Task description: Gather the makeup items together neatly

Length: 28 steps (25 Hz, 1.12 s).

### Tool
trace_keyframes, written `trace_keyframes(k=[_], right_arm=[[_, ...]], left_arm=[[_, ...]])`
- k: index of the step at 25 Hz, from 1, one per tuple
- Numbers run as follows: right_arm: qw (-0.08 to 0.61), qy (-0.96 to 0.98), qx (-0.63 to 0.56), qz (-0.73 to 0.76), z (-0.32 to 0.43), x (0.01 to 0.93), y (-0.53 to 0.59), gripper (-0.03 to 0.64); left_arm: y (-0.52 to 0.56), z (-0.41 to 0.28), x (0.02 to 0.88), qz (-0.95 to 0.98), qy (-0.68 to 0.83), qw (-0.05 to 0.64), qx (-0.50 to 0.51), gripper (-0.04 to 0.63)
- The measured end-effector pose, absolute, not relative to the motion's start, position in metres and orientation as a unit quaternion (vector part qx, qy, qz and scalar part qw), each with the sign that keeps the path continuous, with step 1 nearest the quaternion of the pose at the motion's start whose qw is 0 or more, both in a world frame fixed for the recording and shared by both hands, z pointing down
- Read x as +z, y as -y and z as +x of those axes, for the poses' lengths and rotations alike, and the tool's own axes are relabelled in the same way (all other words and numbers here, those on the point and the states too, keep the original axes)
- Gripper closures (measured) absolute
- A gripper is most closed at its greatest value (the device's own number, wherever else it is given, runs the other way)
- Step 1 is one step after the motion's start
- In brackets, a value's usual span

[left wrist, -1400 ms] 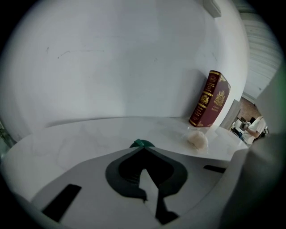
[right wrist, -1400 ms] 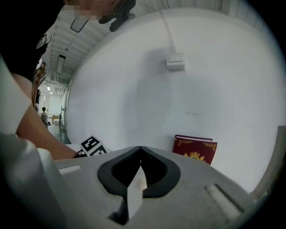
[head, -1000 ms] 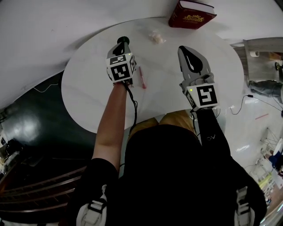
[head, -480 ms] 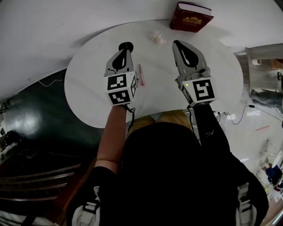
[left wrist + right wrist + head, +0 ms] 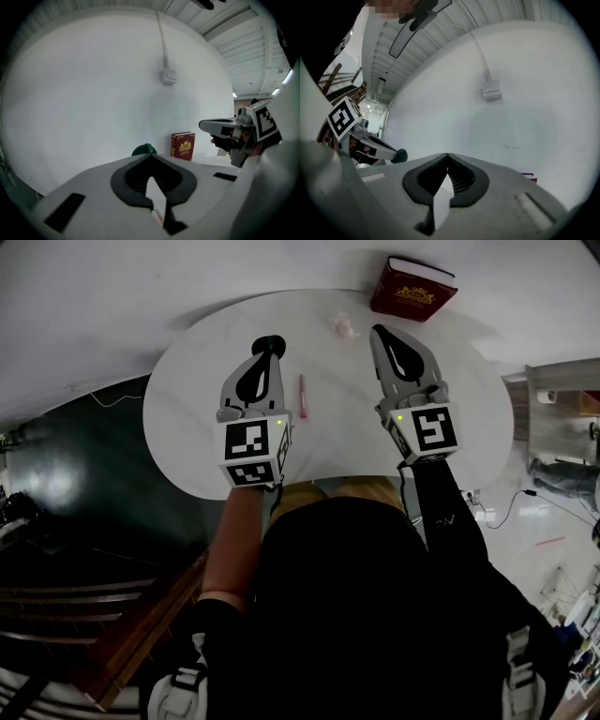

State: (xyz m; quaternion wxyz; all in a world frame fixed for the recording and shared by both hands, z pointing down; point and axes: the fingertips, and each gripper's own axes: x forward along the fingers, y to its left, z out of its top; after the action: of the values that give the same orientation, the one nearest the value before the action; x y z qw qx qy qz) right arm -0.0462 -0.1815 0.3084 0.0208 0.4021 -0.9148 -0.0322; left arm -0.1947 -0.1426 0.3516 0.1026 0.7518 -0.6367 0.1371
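In the head view we see a round white table (image 5: 187,437), smooth and matte. A slim pink pencil (image 5: 302,396) lies flat near its middle, its long axis running straight away from us toward the far edge. We cannot tell which end is the tip. It lies between the two grippers, nearer the left gripper (image 5: 266,351), whose closed tips point at a small dark round pot (image 5: 270,340) just beyond them. A pale, crumpled puff (image 5: 344,327) lies farther out, just left of the right gripper (image 5: 379,333). A red hardback book (image 5: 412,289) stands at the far rim.

In the left gripper view the jaws meet at their tips with nothing between them. The pot's glossy green dome shows just over them. The book stands upright, a gold crest on its cover, before a plain white wall (image 5: 93,93).

In the right gripper view the jaws are pressed together and empty too. The pot appears at the left gripper's tip, and we cannot tell whether they touch.
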Motion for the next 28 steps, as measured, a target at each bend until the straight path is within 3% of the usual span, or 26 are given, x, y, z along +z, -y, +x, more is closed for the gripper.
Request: trace_keyframes(k=[7, 21, 28], right_arm=[[0.031, 0.912, -0.016, 0.410, -0.035, 0.321, 0.178, 0.612], [0.062, 0.891, 0.001, 0.449, 0.010, 0.353, 0.187, 0.612], [0.074, 0.883, 0.012, 0.463, 0.030, 0.366, 0.184, 0.612]], left_arm=[[0.138, -0.175, 0.375, 0.758, 0.622, 0.124, 0.151, 0.586], [0.137, -0.109, 0.543, 0.767, 0.518, 0.243, 0.290, 0.586], [0.129, -0.094, 0.582, 0.760, 0.478, 0.290, 0.331, 0.586]])
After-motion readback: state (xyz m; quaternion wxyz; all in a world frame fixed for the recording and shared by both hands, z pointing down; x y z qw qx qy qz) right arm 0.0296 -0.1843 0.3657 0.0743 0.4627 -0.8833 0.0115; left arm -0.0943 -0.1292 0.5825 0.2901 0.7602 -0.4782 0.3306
